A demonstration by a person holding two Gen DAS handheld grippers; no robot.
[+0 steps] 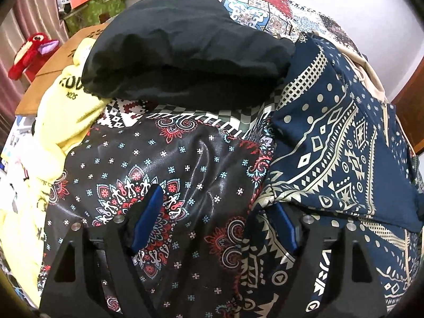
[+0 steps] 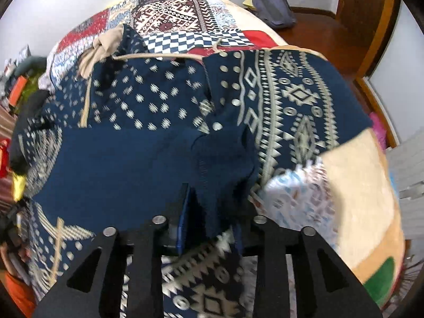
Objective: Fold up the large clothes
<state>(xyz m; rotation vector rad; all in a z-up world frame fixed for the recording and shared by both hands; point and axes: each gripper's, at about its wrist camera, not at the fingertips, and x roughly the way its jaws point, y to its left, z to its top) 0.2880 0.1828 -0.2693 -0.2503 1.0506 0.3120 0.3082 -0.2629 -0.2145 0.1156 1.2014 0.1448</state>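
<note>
- Two hand-held grippers work over a bed spread with a patchwork quilt [image 2: 185,13], where a large navy garment printed with cream geometric bands [image 2: 119,159] lies spread out, taking up most of the right wrist view.
- Left gripper [image 1: 214,222] hangs released, its blue-padded fingers [image 1: 148,217] spread wide with nothing between them. It sits above a glossy black cloth with red and blue floral medallions [image 1: 159,172], likely parked clear so the other hand can work.
- Right gripper [image 2: 212,212] has a fold of the navy garment's plain dark hem drooping between its partly parted fingers. Whether the pads press on the cloth cannot be told, as the fabric covers them.
- That fold is probably being laid over the garment's middle, which would explain the plain inner side facing up across the centre.
- Only the left wrist view shows a folded plain black garment [image 1: 185,61] resting on the quilt beyond the floral cloth, a pale yellow printed top [image 1: 66,100] to its left, and a red plush toy [image 1: 29,53] off the bed.
- Only the right wrist view shows the garment's far edge, a beige drawstring [image 2: 159,57], a wooden floor [image 2: 318,34] and a grey cap [image 2: 273,8].
</note>
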